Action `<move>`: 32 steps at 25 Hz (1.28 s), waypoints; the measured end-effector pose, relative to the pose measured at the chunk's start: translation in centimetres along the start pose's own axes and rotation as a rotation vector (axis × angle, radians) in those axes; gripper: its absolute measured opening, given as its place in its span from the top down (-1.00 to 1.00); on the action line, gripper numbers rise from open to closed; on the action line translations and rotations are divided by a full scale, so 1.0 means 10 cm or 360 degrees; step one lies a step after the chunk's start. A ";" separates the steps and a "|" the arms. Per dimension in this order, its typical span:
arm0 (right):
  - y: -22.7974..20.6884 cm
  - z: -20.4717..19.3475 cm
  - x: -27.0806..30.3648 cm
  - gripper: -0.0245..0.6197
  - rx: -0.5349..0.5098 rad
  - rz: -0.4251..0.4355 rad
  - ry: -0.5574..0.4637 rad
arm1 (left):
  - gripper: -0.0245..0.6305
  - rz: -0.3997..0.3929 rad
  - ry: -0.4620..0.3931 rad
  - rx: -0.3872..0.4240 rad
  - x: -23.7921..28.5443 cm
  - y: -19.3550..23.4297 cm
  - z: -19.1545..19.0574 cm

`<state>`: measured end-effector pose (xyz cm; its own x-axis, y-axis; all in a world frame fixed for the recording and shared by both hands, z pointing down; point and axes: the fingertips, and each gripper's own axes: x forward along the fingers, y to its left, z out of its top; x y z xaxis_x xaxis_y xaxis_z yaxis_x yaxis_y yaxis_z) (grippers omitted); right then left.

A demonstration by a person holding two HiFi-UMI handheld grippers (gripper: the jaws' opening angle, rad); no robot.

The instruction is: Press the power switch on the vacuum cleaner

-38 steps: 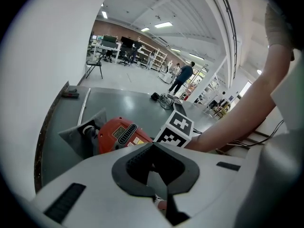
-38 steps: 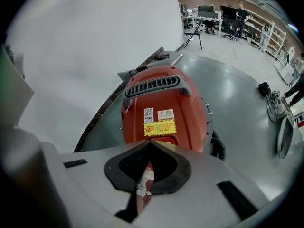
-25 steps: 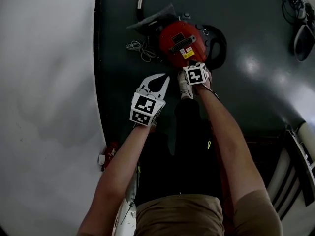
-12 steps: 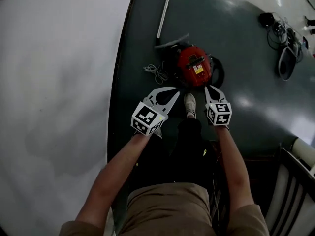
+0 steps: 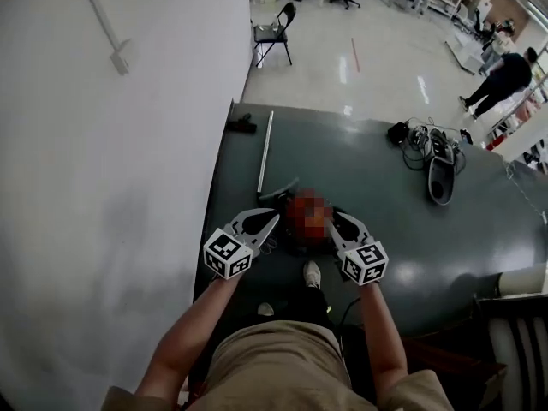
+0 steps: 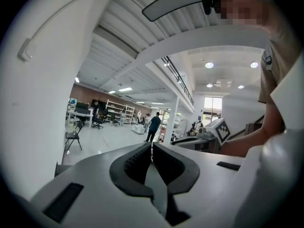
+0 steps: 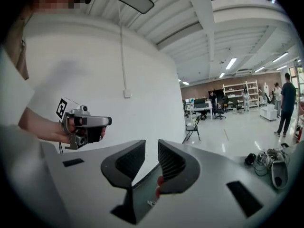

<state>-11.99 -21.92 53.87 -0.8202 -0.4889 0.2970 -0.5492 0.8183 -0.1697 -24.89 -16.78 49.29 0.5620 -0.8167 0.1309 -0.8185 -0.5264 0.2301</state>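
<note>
the left gripper (image 5: 271, 217), closed and empty, and the right gripper (image 5: 336, 218), slightly parted and empty, have risen well off the round red vacuum cleaner (image 5: 303, 214), so the switch press looks done.

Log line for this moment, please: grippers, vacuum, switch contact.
left gripper: shut, empty | right gripper: jaws slightly apart, empty | vacuum cleaner: on dark mat, neither gripper touching it | power switch: not discernible
</note>
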 end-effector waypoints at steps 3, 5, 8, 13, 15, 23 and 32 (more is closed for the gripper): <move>0.18 0.47 -0.41 0.70 -0.0055 -0.0053 -0.0094 | 0.90 -0.0059 -0.0031 0.0049 -0.17 -0.35 0.31; 0.23 0.74 -0.64 0.69 -0.0082 -0.0101 -0.0160 | 0.90 -0.0096 -0.0037 0.0072 -0.21 -0.53 0.46; 0.26 1.08 -0.97 0.69 -0.0126 -0.0186 -0.0263 | 0.90 -0.0161 -0.0074 0.0126 -0.25 -0.78 0.69; 0.17 1.41 -1.59 0.69 -0.0244 -0.0336 -0.0365 | 0.90 -0.0184 -0.0108 0.0220 -0.30 -0.99 0.97; 0.06 1.44 -1.86 0.69 -0.0307 -0.0397 -0.0359 | 0.90 -0.0150 -0.0071 0.0288 -0.31 -1.00 0.99; -0.76 1.22 -2.93 0.69 -0.0399 -0.0708 -0.0245 | 0.90 0.0030 -0.0070 0.0328 -0.35 -0.83 0.96; -1.31 0.52 -3.48 0.69 -0.0287 -0.0900 -0.0111 | 0.89 0.0210 0.0064 0.0224 -0.38 -0.77 0.32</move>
<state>22.95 -17.23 40.86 -0.4203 -0.8775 0.2310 -0.8730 0.4605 0.1609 -21.16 -10.35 43.96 0.4507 -0.8722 0.1901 -0.8924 -0.4455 0.0718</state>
